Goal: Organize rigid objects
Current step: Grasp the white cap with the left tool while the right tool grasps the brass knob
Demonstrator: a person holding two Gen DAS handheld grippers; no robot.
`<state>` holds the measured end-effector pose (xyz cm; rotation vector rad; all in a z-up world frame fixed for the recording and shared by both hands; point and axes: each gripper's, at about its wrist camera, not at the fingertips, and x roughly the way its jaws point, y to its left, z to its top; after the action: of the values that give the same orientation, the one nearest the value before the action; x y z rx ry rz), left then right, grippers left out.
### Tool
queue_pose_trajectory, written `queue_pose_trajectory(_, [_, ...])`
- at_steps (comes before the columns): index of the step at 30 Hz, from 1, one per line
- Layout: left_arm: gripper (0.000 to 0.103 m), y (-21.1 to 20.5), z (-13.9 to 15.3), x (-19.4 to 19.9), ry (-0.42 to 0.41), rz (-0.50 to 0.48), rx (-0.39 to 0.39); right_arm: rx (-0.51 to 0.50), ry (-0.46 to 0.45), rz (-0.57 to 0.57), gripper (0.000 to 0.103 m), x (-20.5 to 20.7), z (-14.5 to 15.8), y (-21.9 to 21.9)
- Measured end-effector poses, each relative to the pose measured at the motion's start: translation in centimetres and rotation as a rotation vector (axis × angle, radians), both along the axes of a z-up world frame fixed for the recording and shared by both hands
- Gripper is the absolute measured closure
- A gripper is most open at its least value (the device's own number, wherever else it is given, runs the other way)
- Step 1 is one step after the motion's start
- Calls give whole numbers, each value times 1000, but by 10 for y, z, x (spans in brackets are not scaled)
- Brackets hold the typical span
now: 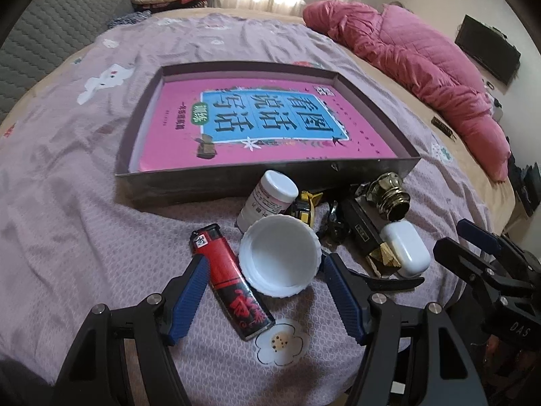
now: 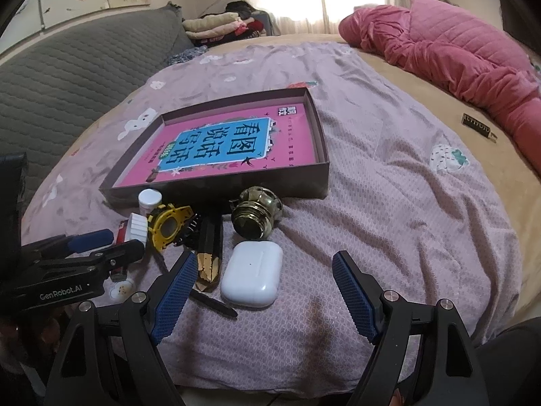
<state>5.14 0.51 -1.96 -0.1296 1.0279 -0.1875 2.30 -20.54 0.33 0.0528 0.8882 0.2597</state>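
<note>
- The left gripper (image 1: 263, 267) was wide open low in the left wrist view, holding nothing.
- Between its blue fingers (image 1: 189, 294) lay a red lighter (image 1: 231, 282) and a white cap (image 1: 280, 260), side by side and touching, on the purple bedspread (image 1: 84, 230).
- Just above the cap lay a white pill bottle (image 1: 267, 199), tipped over, next to a yellow tape measure (image 1: 306, 208).
- The right gripper (image 2: 263, 287) was wide open too, at the bottom of the right wrist view, with nothing in it.
- A white earbud case (image 2: 252, 272) sat between its fingertips, nearer the left one.
- Above the case stood a gold glass bottle (image 2: 257, 215), near a black and gold box (image 2: 209, 250).
- The shallow box (image 2: 318, 172) with a pink book (image 2: 230, 149) inside sat in the middle of the frame, just behind the pile.
</note>
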Motion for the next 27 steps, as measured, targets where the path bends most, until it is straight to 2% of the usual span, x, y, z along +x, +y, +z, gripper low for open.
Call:
queue_pose_trajectory(7, [36, 6, -3, 13, 14, -46, -37, -6, 8, 2, 21, 8, -5, 1])
queue_pose_trajectory(11, [43, 4, -3, 18, 12, -81, -59, -12, 11, 0, 21, 19, -9, 1])
queue_pose_trajectory(15, [45, 1, -4, 21, 16, -110, -72, -17, 26, -1, 21, 30, -13, 1])
queue_pose_trajectory(17, [51, 0, -4, 23, 22, -125, -88, -14, 28, -7, 21, 35, -15, 1])
queue_pose_trajectory(27, [51, -2, -6, 26, 29, -143, -92, 22, 73, -24, 21, 59, -27, 10])
